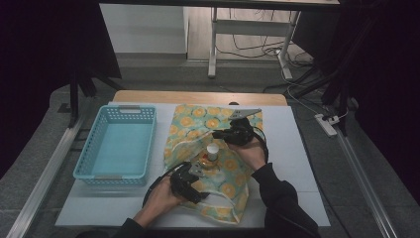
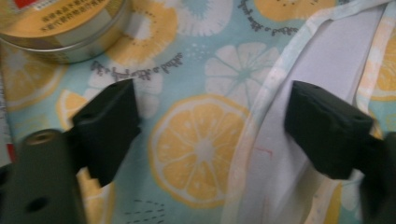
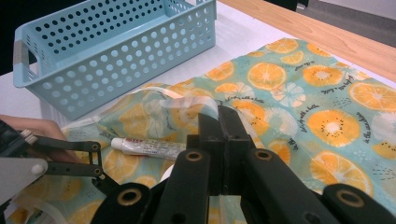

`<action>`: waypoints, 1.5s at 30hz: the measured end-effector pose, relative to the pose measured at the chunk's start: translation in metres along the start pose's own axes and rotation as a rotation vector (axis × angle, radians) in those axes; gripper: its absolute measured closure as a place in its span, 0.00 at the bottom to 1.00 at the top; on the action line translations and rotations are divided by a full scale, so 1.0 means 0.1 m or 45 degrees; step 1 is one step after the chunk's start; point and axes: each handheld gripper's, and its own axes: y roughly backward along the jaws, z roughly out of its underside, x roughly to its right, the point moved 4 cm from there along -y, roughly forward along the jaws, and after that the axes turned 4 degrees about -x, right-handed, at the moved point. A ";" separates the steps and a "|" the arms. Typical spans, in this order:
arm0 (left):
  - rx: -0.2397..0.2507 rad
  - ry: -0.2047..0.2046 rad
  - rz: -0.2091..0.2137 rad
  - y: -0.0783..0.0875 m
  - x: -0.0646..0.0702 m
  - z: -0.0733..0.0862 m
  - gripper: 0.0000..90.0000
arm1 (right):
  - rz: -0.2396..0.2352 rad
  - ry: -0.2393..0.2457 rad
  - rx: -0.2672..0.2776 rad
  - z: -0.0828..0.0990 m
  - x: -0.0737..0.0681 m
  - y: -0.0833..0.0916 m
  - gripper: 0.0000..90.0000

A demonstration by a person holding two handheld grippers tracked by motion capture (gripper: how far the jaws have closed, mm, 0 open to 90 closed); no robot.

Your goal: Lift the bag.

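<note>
A cloth bag (image 1: 218, 119) printed with orange slices lies on the white table. On it sit a round yellow tin (image 1: 205, 164) and a small white tube (image 1: 212, 151). My left gripper (image 1: 194, 174) hovers low over the bag's near part, jaws open. In the left gripper view, the left gripper (image 2: 212, 121) straddles the fabric (image 2: 201, 149) and its white hem (image 2: 261, 116), pads not pressing; the tin (image 2: 60, 28) is just beyond. My right gripper (image 1: 221, 134) is shut on a raised fold of the bag's edge (image 3: 187, 100), with the right gripper (image 3: 219, 119) above the tube (image 3: 144, 147).
A light blue perforated basket (image 1: 119, 144) stands left of the bag, and the basket (image 3: 116, 51) appears beyond the bag's raised fold. A wooden strip (image 1: 198, 96) borders the table's far edge. Table legs and cables lie on the floor behind.
</note>
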 end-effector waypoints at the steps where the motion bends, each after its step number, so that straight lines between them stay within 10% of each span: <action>1: -0.001 0.001 0.001 0.01 -0.02 0.00 0.27 | -0.001 0.000 0.000 0.00 0.00 0.00 1.00; 16: -0.049 0.088 -0.022 0.04 -0.11 -0.07 0.73 | 0.000 0.000 -0.005 0.00 0.00 -0.02 1.00; 23: -0.036 0.090 0.072 0.03 -0.10 -0.08 0.99 | 0.000 -0.001 -0.006 0.00 0.00 -0.02 1.00; 45: 0.093 0.229 0.140 0.35 -0.20 -0.15 1.00 | -0.036 0.000 -0.024 -0.06 -0.04 0.03 1.00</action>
